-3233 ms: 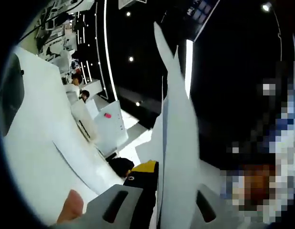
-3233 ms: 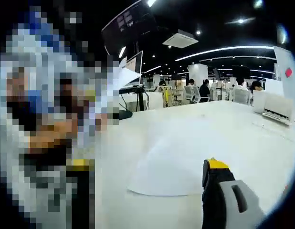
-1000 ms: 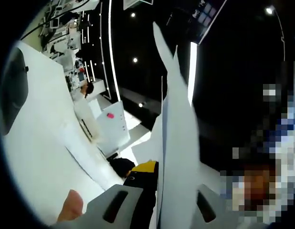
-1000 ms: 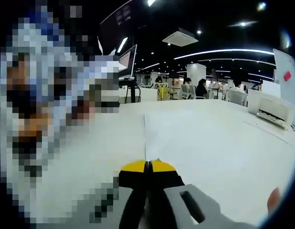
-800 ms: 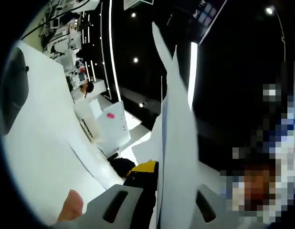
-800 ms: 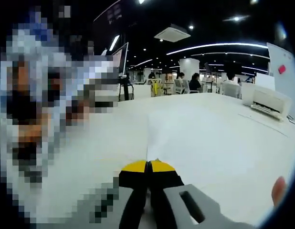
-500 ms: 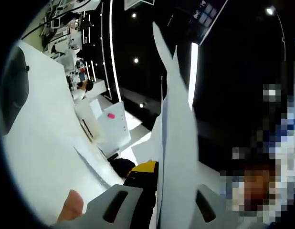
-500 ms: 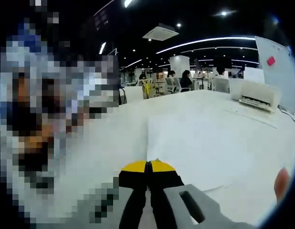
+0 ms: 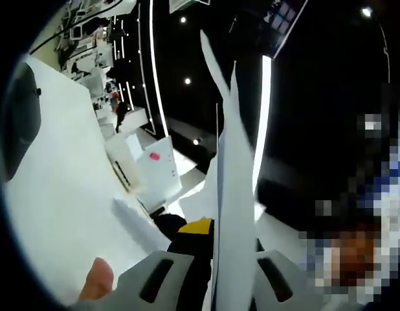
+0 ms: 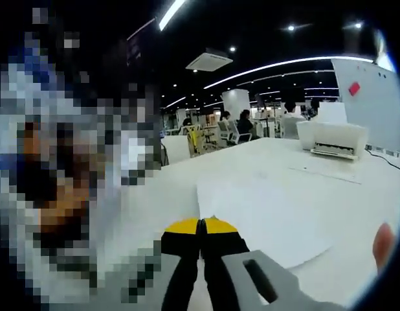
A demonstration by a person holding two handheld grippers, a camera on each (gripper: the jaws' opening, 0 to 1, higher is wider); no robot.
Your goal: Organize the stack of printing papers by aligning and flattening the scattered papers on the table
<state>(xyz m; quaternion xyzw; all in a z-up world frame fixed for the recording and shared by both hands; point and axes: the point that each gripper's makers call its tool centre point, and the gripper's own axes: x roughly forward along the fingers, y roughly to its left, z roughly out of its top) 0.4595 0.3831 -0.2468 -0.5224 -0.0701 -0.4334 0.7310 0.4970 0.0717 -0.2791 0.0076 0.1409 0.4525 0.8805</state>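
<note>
White, thin and smooth, a bundle of printing papers [image 9: 233, 194] is seen edge-on in the left gripper view, rising from the jaws toward 12 o'clock with pointed, uneven corners splayed at the top. The left gripper [image 9: 219, 259] is clamped on this bundle: its grey, slotted jaws with yellow-and-black tips are pressed against the sheets from both sides. At 7 o'clock a fingertip [image 9: 96, 280] of the person is seen beside the grey jaw. At 9 o'clock the matte white table [image 9: 51, 194] is spread out, tilted by the roll of the camera, and a boxy white printer [image 9: 125, 162] is set on it near a white panel bearing a small pink mark. The ceiling is dark, with bright strip lights.

In the right gripper view the right gripper [image 10: 201, 228] is closed tight, its yellow tips meeting with no gap, and a single flat sheet of paper [image 10: 265, 217] is pinched at its near edge. The sheet is extended from the tips toward 1 o'clock over the table surface [image 10: 355, 246]; whether it lies fully on the surface cannot be told. At 2 o'clock the white printer [image 10: 333, 139] is seen on the table, well apart from the sheet. At 4 o'clock a fingertip [image 10: 382, 245] is visible. Office chairs and seated people are seen far off at 12 o'clock.
</note>
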